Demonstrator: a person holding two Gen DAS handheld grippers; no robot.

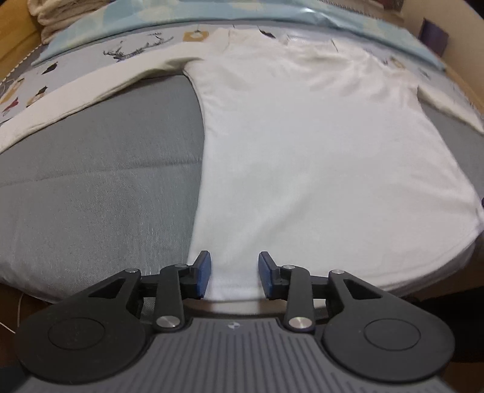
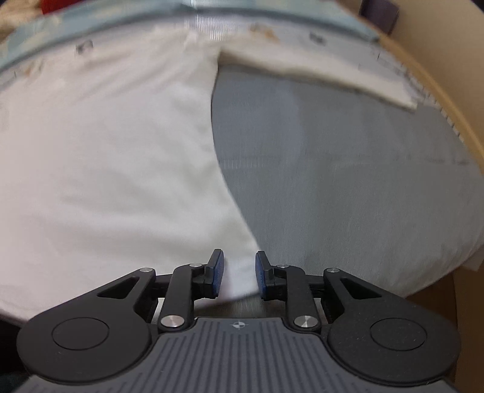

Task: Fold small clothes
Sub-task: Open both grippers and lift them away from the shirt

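Note:
A white long-sleeved shirt (image 1: pixel 317 145) lies spread flat on a grey cushion (image 1: pixel 99 187), its hem towards me. One sleeve (image 1: pixel 78 96) stretches out to the left. My left gripper (image 1: pixel 234 273) stands open over the hem's left corner, white cloth lying between the blue pads without being pinched. In the right wrist view the same shirt (image 2: pixel 115 169) fills the left half, and its other sleeve (image 2: pixel 326 75) runs to the right. My right gripper (image 2: pixel 239 272) is open over the hem's right corner, cloth showing in the gap.
A patterned sheet (image 1: pixel 90 57) and a pale blue blanket (image 1: pixel 127 21) lie behind the shirt. A wooden bed frame (image 2: pixel 447 99) curves along the right side. The grey cushion (image 2: pixel 348 181) is bare to the right of the shirt.

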